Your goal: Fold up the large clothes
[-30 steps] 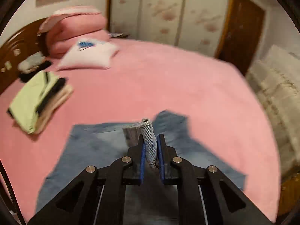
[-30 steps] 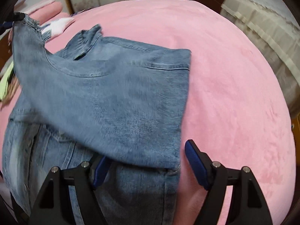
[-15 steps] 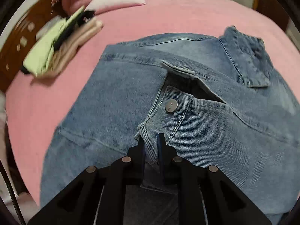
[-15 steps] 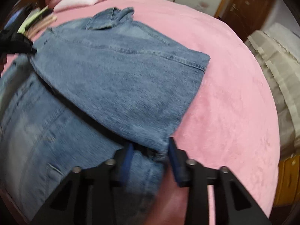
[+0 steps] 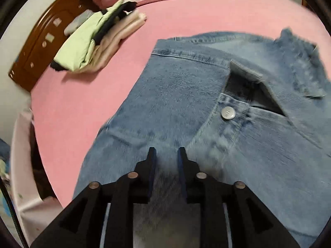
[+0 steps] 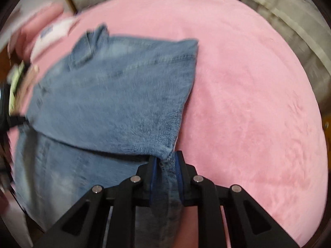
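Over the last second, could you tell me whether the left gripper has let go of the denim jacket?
Yes. The left gripper was clamped on a denim fold; its jaws now stand apart above the denim jacket, lying on the pink bed.

Left gripper: the black two-finger left gripper [image 5: 165, 155] with blue pads points forward and down, its fingers parted by a narrow gap, nothing clamped between the tips.
Left fingertips: they sit just above the blue denim jacket [image 5: 186, 95]; whether they touch it cannot be told.
Right gripper: the black two-finger right gripper [image 6: 165, 160] with blue pads is closed, pinching a corner hem of the jacket [image 6: 115, 95].
Right pose: level, pointing forward.
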Tool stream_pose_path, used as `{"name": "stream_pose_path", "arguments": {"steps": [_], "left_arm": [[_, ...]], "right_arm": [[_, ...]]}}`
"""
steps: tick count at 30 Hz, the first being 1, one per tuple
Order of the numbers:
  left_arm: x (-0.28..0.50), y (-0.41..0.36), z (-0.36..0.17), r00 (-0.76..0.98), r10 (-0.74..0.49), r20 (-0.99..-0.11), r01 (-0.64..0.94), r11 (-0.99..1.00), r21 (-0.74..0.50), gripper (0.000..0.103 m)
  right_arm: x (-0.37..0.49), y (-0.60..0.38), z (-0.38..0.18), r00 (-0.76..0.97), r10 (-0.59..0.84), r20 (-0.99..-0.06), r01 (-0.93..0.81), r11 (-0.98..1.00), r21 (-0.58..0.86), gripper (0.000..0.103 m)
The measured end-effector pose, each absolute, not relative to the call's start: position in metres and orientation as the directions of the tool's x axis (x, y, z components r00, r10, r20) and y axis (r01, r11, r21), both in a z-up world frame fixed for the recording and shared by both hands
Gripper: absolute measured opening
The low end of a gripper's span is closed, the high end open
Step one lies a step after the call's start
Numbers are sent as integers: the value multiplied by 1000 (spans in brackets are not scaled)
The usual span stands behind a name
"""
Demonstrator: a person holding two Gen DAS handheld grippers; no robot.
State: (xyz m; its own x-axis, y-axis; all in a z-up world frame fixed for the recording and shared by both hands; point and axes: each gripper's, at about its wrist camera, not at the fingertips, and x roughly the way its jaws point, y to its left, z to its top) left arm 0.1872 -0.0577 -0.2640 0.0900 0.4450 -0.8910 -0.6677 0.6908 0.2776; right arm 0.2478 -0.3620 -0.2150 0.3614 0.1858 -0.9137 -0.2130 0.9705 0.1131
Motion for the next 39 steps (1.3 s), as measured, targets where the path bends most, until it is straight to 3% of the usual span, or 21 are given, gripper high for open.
{"name": "stream_pose_path", "arguments": {"steps": [4, 8, 11, 15, 17, 21, 23, 27, 30, 34, 39], "left_arm": [[175, -90, -244, 173, 353, -920, -630, 757, 172, 30], [189, -141, -247, 254, 77, -964, -519, 852, -68, 30], [208, -171, -256, 248, -42, -968, -455, 877, -155, 29], [229, -193, -271, 206, -69, -976, -413, 898, -150, 20], [235, -195, -281, 164, -92, -982, -409, 900, -152, 8], [238, -186, -297, 121, -175, -977, -404, 890, -209, 8], [236, -181, -298, 127, -184, -975, -402, 889, -220, 7], [229, -150, -298, 139, -85, -987, -451, 881, -140, 6], [217, -117, -300, 155, -80, -985, -544, 825, -153, 4], [205, -85, -298, 170, -6, -985, -622, 775, -112, 1], [211, -87, -306, 113, 70, -991, -623, 782, -15, 1]], "right_arm": [[242, -364, -202, 399, 336, -853, -177, 941, 288, 14], [257, -342, -207, 390, 409, -825, -144, 912, 384, 7], [256, -311, -201, 373, 452, -810, -199, 892, 406, 7], [251, -277, -207, 309, 521, -796, -223, 853, 472, 7], [253, -266, -220, 275, 555, -785, -209, 832, 514, 5], [275, -246, -256, 143, 585, -798, -207, 806, 554, 1], [286, -245, -268, 97, 540, -836, -214, 832, 513, 0], [296, -268, -272, 73, 522, -850, -221, 839, 497, 0], [295, -310, -268, 125, 379, -917, -225, 911, 346, 0], [300, -384, -266, 152, 409, -900, -68, 913, 403, 0], [304, -373, -271, 160, 376, -913, -70, 926, 370, 0]]}}
